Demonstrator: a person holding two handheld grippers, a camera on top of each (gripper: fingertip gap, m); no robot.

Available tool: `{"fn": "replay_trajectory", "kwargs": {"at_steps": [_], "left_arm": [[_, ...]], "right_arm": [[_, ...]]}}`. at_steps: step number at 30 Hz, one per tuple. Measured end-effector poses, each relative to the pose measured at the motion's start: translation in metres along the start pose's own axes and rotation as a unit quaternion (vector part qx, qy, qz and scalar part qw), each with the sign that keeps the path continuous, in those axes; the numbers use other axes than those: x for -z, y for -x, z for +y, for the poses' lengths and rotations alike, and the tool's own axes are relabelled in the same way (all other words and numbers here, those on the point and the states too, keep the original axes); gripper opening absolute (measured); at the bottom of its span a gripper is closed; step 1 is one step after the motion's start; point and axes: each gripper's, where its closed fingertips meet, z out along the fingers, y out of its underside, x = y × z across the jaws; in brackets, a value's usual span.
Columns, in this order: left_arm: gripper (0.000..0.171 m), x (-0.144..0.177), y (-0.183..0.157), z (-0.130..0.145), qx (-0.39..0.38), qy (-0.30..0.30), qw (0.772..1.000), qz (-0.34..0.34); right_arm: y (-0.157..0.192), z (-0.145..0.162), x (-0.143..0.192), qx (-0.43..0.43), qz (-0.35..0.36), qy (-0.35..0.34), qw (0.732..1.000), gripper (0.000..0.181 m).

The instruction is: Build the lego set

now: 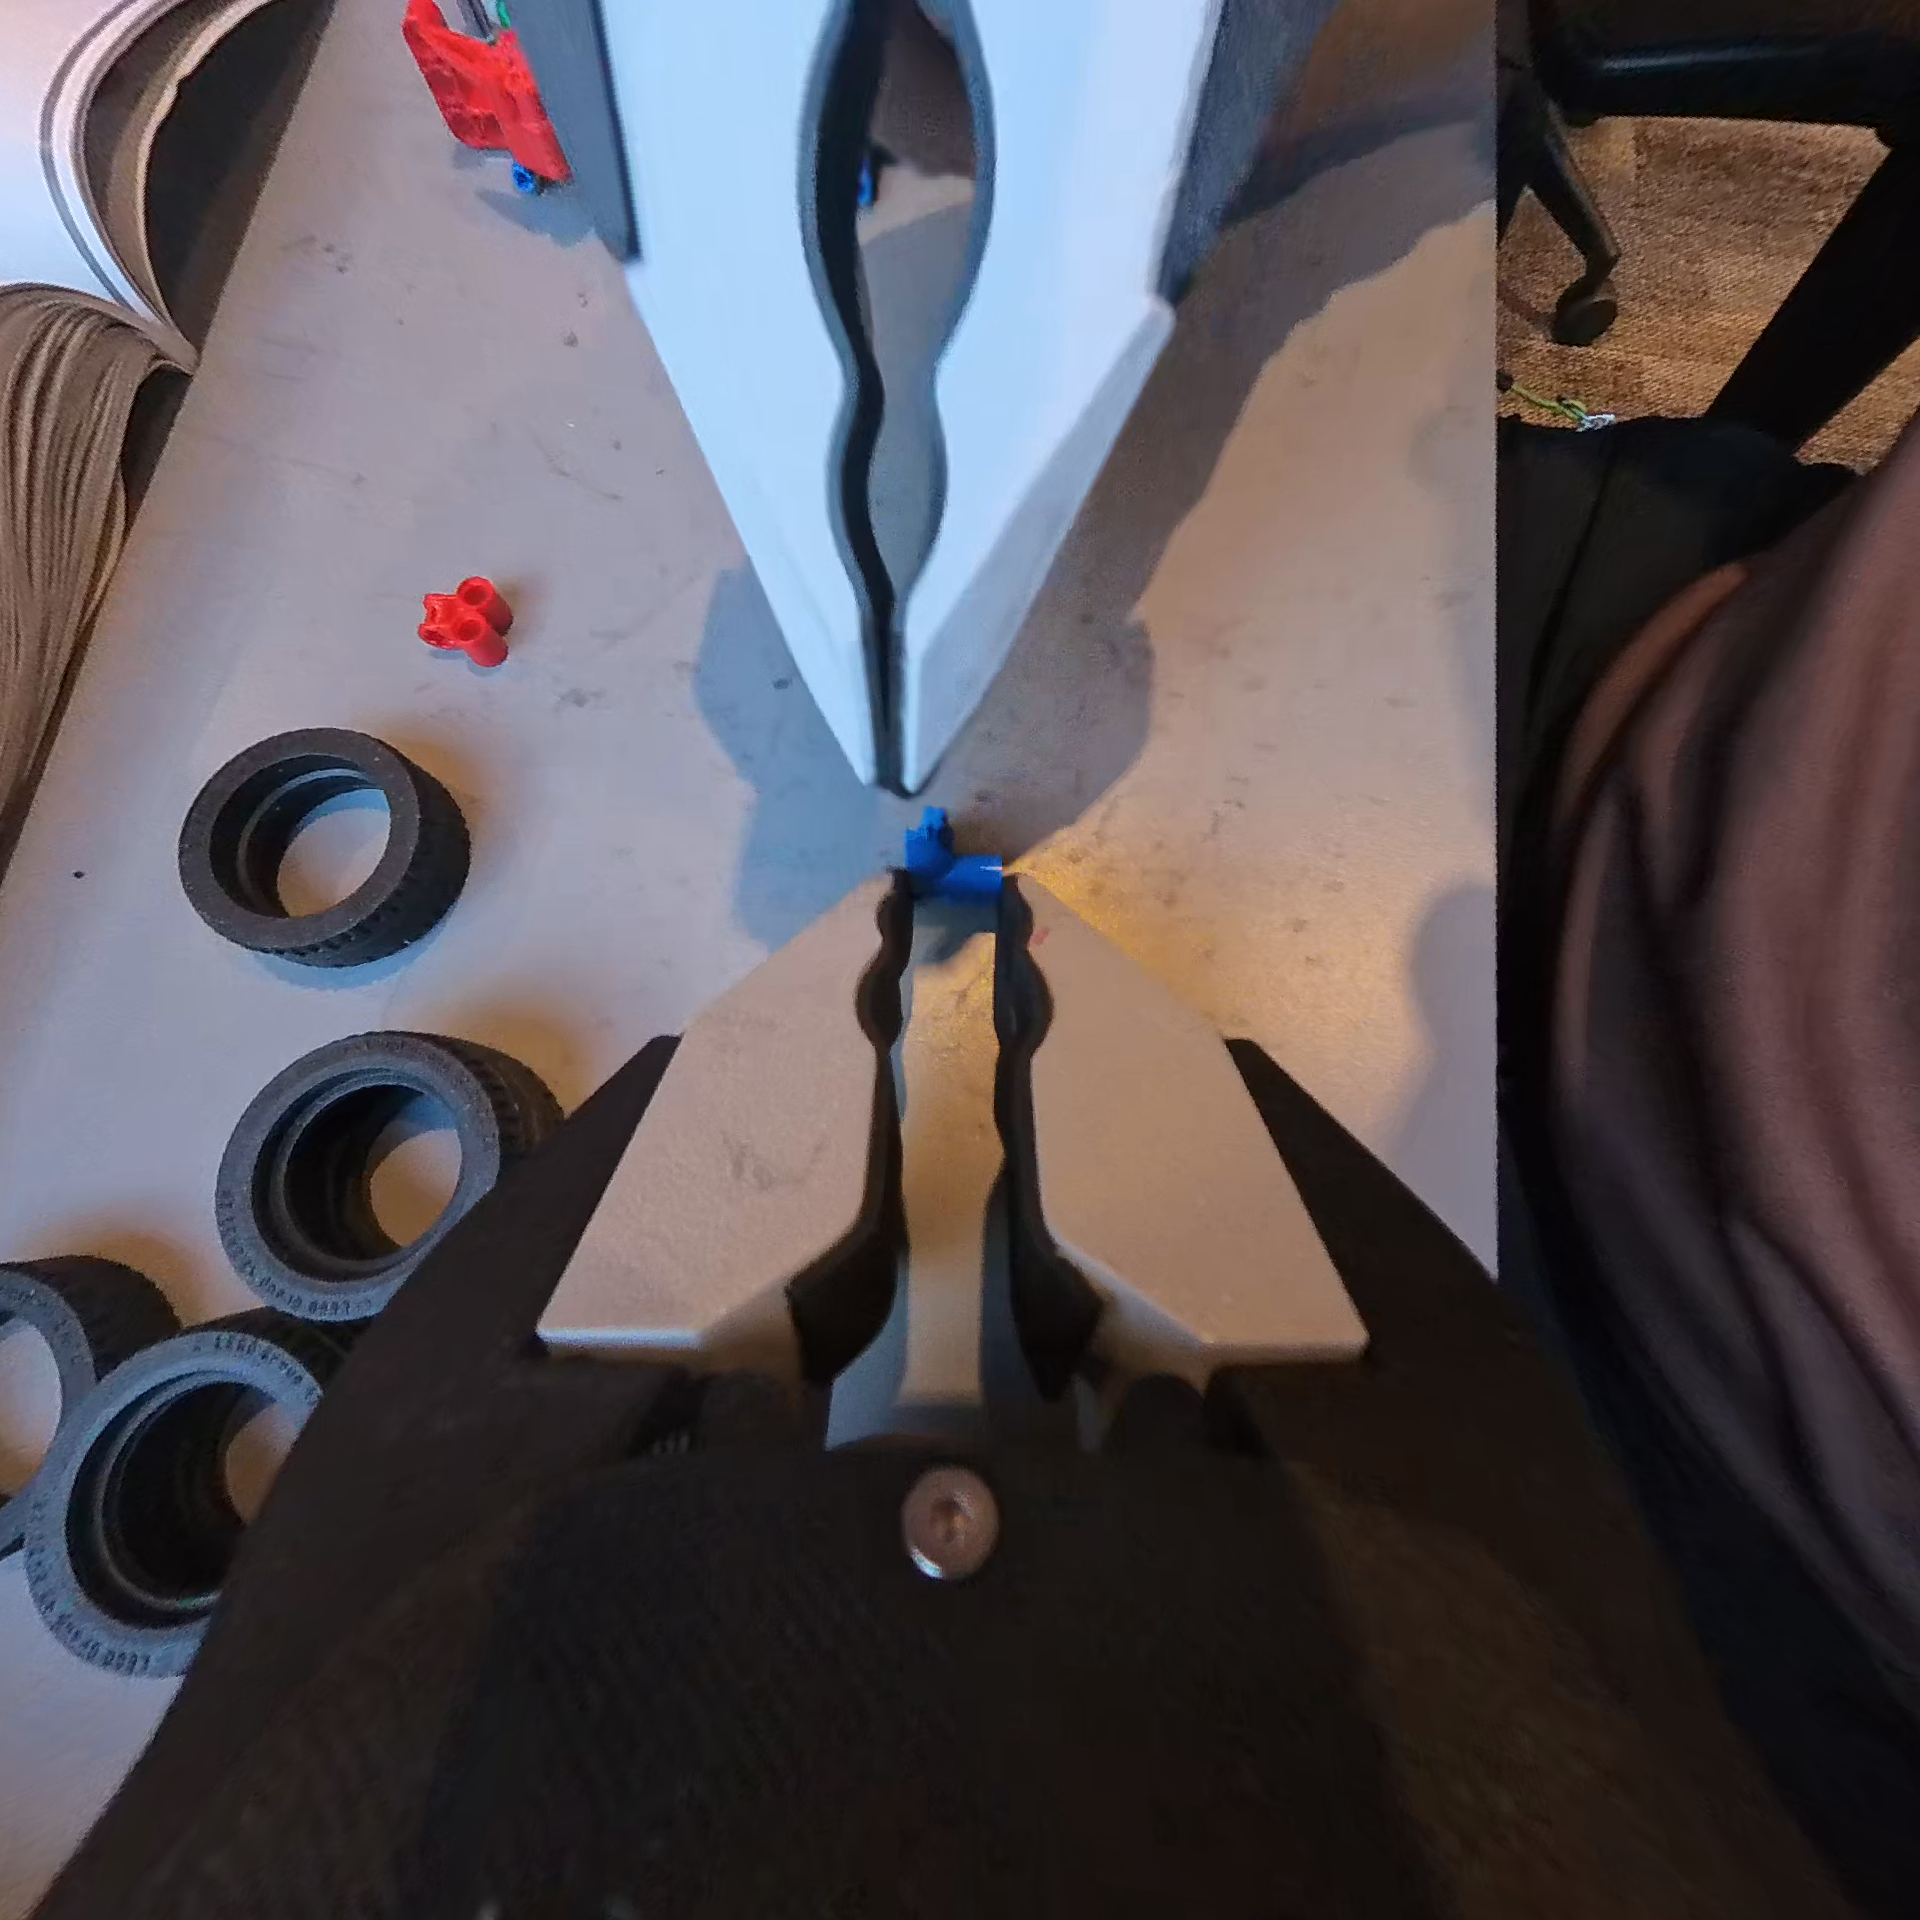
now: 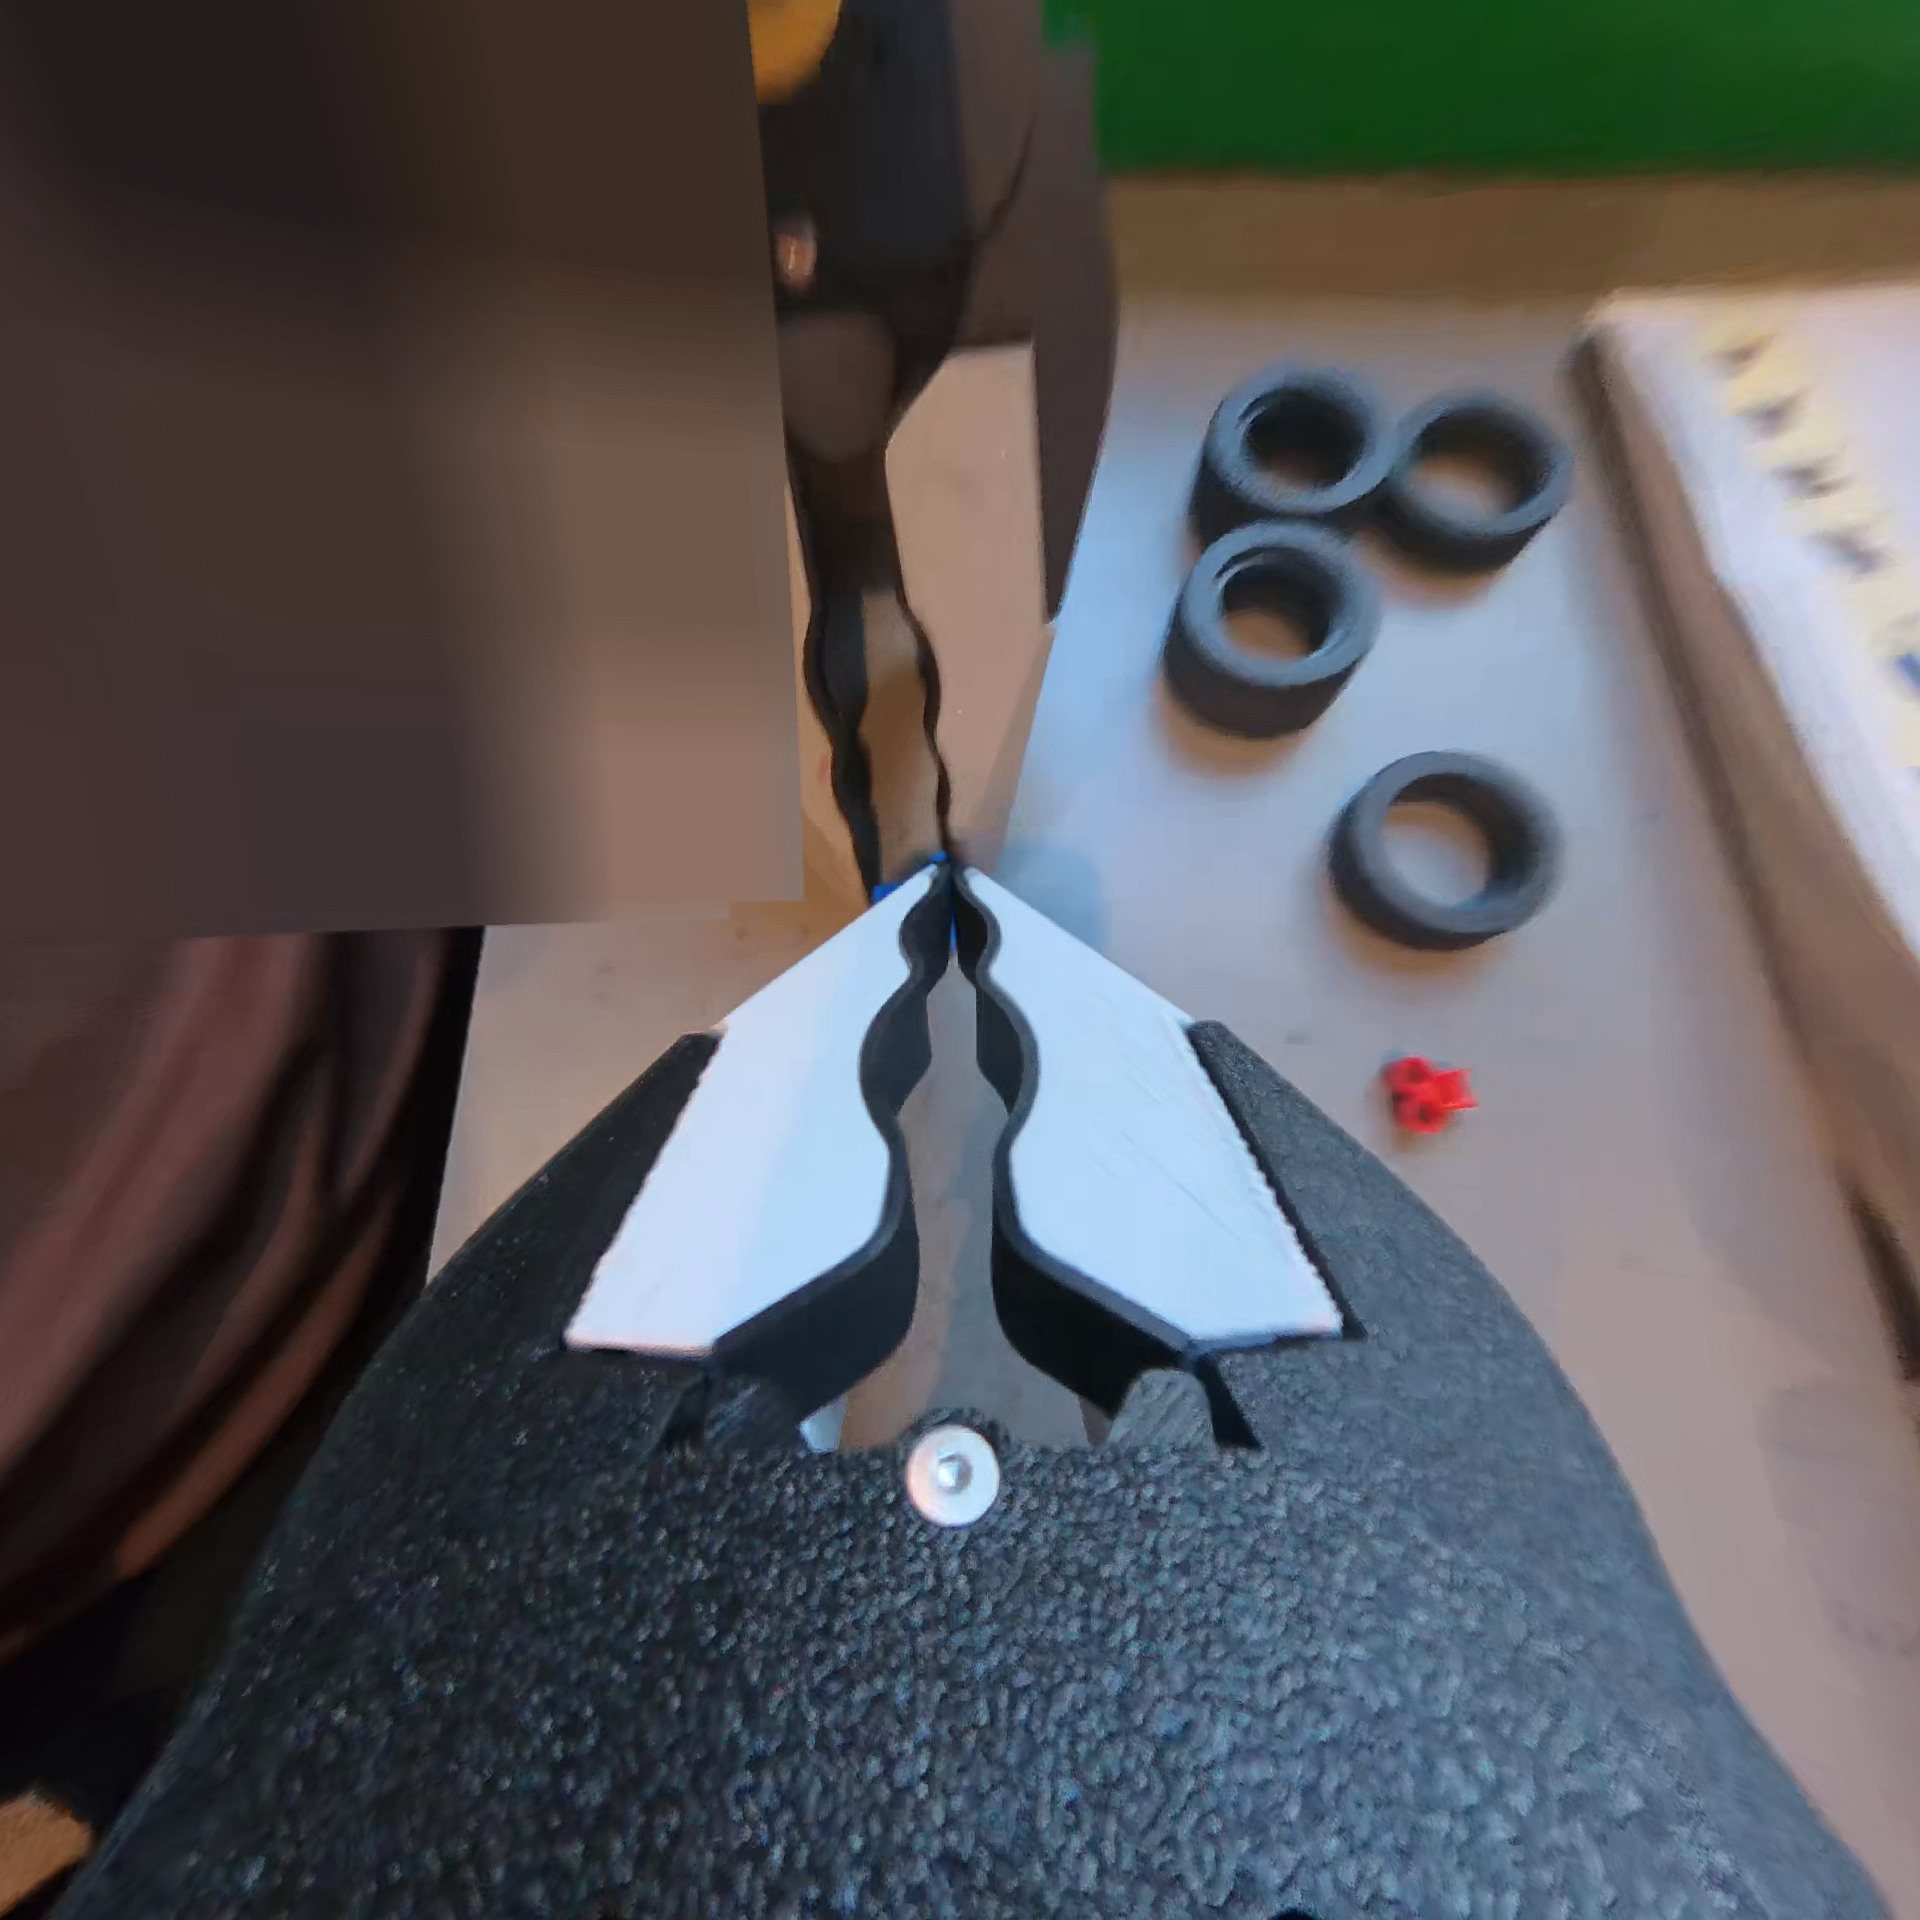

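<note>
My left gripper (image 1: 951,888) is shut on a small blue connector (image 1: 961,873) and holds it just above the grey table (image 1: 1247,779). My right gripper (image 2: 951,883), with white fingers, meets it tip to tip from the opposite side and also shows in the left wrist view (image 1: 894,779). Its jaws are closed, and a sliver of a blue pin (image 2: 953,932) shows between the pads. The pin's end (image 1: 932,828) sticks out of the connector toward the right tips. The left gripper (image 2: 904,852) shows dark in the right wrist view.
Several black tyres (image 1: 322,847) (image 2: 1444,847) lie on the table's left side. A small red connector (image 1: 465,621) (image 2: 1429,1091) lies beyond them. A red assembly (image 1: 483,94) sits farther off. An instruction booklet (image 2: 1787,582) lies past the tyres. The table edge (image 1: 1494,935) and a person's clothing (image 1: 1714,1039) are close. My two grippers' fingertips are within a few centimetres of each other.
</note>
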Motion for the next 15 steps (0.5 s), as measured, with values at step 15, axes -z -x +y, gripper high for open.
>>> {"fn": "replay_trajectory", "kwargs": {"at_steps": [15], "left_arm": [[0.015,0.0,0.0,0.0,0.001,0.0,1.0,0.001]], "right_arm": [[0.002,0.001,0.0,0.055,0.04,0.069,0.995,0.0]]}}
